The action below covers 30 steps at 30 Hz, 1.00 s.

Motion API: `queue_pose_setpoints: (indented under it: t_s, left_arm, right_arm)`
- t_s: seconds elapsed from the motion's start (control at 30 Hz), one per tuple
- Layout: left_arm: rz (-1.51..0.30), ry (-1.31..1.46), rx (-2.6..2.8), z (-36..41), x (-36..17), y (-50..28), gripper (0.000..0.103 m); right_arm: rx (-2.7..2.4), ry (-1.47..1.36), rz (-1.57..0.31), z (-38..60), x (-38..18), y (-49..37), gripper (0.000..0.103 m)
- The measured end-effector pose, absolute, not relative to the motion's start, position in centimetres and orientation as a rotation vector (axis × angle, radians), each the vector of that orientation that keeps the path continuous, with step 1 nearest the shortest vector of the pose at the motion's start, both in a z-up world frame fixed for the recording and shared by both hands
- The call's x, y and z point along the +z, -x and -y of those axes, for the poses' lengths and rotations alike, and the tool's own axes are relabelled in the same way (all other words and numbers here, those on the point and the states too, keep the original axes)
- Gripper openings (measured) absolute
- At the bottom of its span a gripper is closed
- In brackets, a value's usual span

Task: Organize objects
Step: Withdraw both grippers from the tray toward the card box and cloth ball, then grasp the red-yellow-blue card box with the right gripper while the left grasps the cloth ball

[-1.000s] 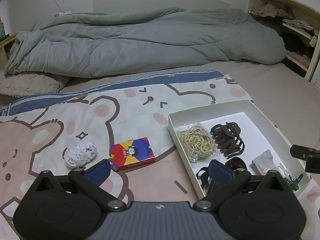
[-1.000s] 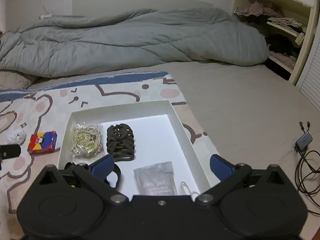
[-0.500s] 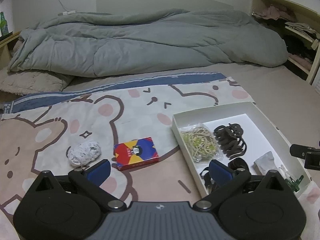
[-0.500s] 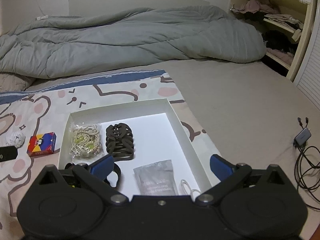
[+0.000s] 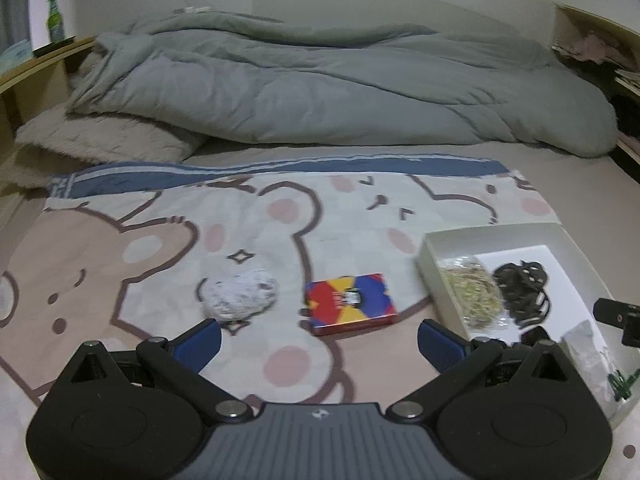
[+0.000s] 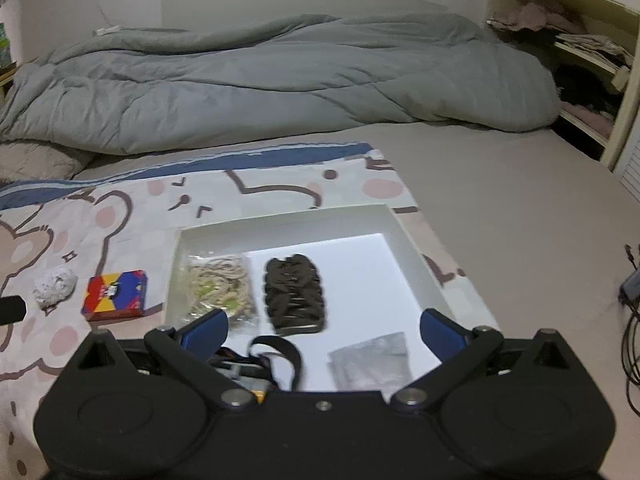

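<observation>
Nearest the viewer, the left gripper point(image 5: 319, 338) hangs over a bear-print blanket point(image 5: 168, 240), its blue-tipped fingers point(image 5: 199, 338) spread wide with nothing between them. Just beyond its tips lie two loose items, side by side but apart: a red, yellow and blue card box point(image 5: 349, 303) lying flat, and to its left a crumpled white ball point(image 5: 239, 294). To the right, the right gripper point(image 6: 323, 326) is poised over the near end of a shallow white box point(image 6: 412, 240), its fingers point(image 6: 442, 330) likewise wide apart and empty. Inside the white box, close to this gripper, are a black strap loop point(image 6: 280, 356) and a grey foil packet point(image 6: 372, 360); farther in, a clear bag of rubber bands point(image 6: 220, 284) sits against the left wall, with a dark claw hair clip point(image 6: 294, 294) just beside it. The remaining floor of the white box is bare. A black cable point(image 6: 632, 320) trails on the beige sheet point(image 6: 500, 200) at far right. Beyond the blanket's blue border, a rumpled grey duvet point(image 6: 280, 76) spans the bed, a fluffy pillow point(image 5: 104, 138) at its left end. Farthest back, open shelves point(image 6: 580, 52) hold folded clothes, and a green bottle point(image 5: 55, 20) stands on a wooden ledge at left.
</observation>
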<state>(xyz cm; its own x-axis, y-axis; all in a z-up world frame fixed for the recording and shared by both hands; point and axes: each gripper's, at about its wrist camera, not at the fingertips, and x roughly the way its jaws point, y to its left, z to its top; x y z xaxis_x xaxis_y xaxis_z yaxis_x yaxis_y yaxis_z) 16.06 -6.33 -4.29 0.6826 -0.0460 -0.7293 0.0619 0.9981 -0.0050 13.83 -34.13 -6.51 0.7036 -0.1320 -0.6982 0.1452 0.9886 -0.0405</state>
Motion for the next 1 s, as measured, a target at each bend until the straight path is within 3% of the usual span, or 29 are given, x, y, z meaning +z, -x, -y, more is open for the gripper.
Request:
queue_pose_setpoints:
  t_s: [1.0]
  left_arm:
    - [-0.79, 0.016, 0.114, -1.3, -6.0, -18.0, 0.103]
  right_arm:
    - [-0.03, -0.054, -0.746, 25.7, -7.8, -17.6, 0.103]
